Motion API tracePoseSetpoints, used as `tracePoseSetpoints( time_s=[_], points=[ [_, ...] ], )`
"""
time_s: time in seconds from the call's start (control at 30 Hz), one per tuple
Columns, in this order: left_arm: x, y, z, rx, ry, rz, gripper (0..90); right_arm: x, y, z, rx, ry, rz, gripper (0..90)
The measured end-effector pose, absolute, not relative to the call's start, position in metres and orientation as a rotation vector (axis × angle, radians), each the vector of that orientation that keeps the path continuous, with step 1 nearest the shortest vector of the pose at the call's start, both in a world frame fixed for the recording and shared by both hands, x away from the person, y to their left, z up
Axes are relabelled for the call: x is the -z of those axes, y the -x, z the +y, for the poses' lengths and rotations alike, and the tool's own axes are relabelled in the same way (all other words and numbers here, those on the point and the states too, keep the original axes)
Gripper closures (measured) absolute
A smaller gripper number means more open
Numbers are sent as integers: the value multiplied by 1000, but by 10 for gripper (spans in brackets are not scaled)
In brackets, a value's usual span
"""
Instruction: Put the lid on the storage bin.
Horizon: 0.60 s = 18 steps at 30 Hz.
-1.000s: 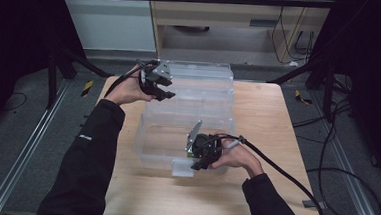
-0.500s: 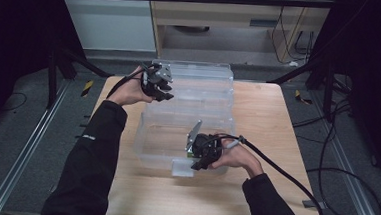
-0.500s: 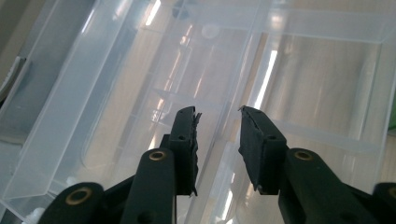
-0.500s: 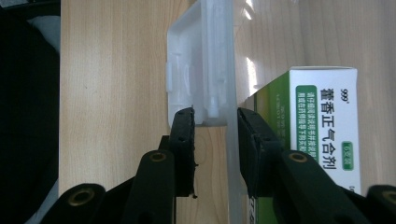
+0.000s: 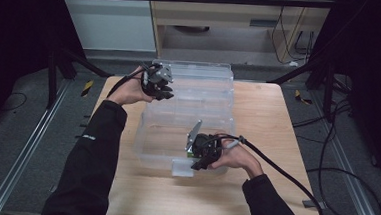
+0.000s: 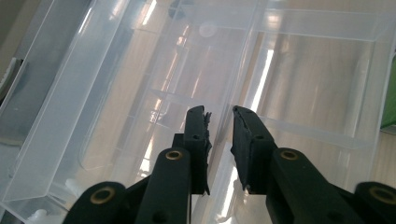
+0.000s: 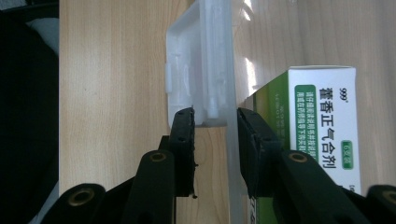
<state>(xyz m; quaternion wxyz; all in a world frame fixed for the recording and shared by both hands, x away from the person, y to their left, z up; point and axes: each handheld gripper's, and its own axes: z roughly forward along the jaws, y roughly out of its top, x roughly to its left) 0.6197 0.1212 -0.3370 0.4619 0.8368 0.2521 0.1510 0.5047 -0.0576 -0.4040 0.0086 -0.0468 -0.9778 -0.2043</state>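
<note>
Light wooden table on grey floor, dark room, clear plastic organiser box, left gripper closing on its lid edge, right gripper clamped on front latch.

It looks like a lab or a recording studio: a wooden table stands between black curtains, metal floor rails, loose cables and a cabinet.

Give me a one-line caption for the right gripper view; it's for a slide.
Right gripper straddling the clear plastic box's front wall and latch, green-and-white medicine carton inside, on the wooden table.
</note>
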Motion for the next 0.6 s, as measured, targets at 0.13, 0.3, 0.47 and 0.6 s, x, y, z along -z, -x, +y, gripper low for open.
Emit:
tracePoseSetpoints(
  time_s=[0.13,0.3,0.47,0.6],
  points=[
    [337,-619,120,-370,-2057,616,778,405,-504,-59,660,169,-3054,688],
    [336,-617,119,-359,-2059,617,799,405,-504,-58,659,170,-3056,688],
    [333,-615,121,-375,-2133,553,826,405,-503,-59,661,172,-3058,690],
    [320,-621,132,-428,-2380,369,841,405,-503,-59,662,169,-3062,691]
  ],
)
